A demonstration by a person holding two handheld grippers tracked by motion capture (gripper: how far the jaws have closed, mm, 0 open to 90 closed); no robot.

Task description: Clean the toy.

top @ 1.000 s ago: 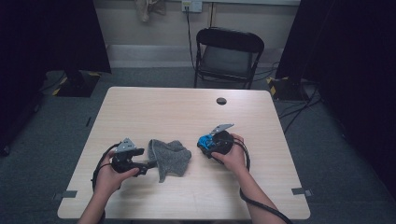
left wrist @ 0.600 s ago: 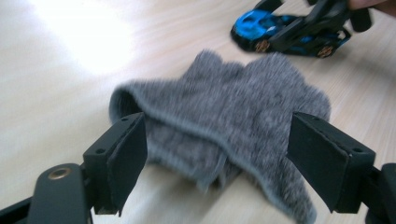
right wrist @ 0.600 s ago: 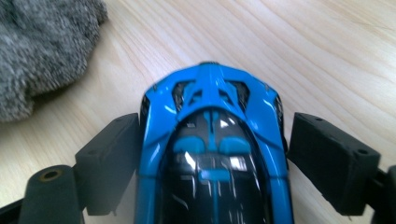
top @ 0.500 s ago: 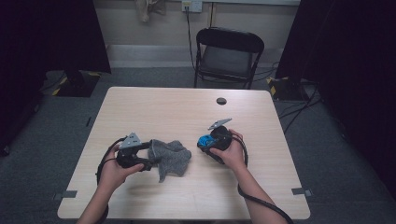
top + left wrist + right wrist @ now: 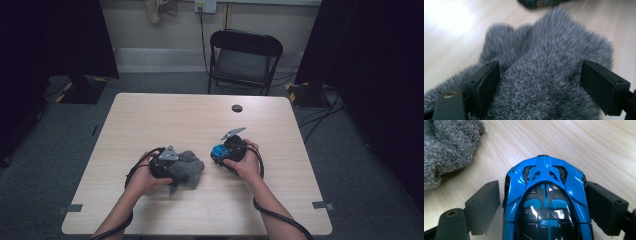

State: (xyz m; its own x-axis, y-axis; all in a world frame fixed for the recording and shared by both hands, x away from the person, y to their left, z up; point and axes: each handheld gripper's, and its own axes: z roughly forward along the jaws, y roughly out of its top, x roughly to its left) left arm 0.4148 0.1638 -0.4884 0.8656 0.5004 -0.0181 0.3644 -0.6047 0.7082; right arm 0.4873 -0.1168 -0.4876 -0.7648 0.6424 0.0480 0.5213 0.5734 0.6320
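The light wood table [image 5: 150, 120] carries 3 items: a grey fuzzy cloth [image 5: 187, 167] near centre, a blue toy car [image 5: 218, 151] just right of it, and a small dark disc [image 5: 237, 108] toward the far edge.

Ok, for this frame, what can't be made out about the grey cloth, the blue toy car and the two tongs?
- Grey cloth: its near part runs off the bottom edge of the blurred left gripper view; in the high view the left tongs and hand cover part of it.
- Blue toy car: its near end is cut off by the bottom edge of the right gripper view, so which end it is stays unclear.
- Right tongs: whether the pads press the car cannot be told.
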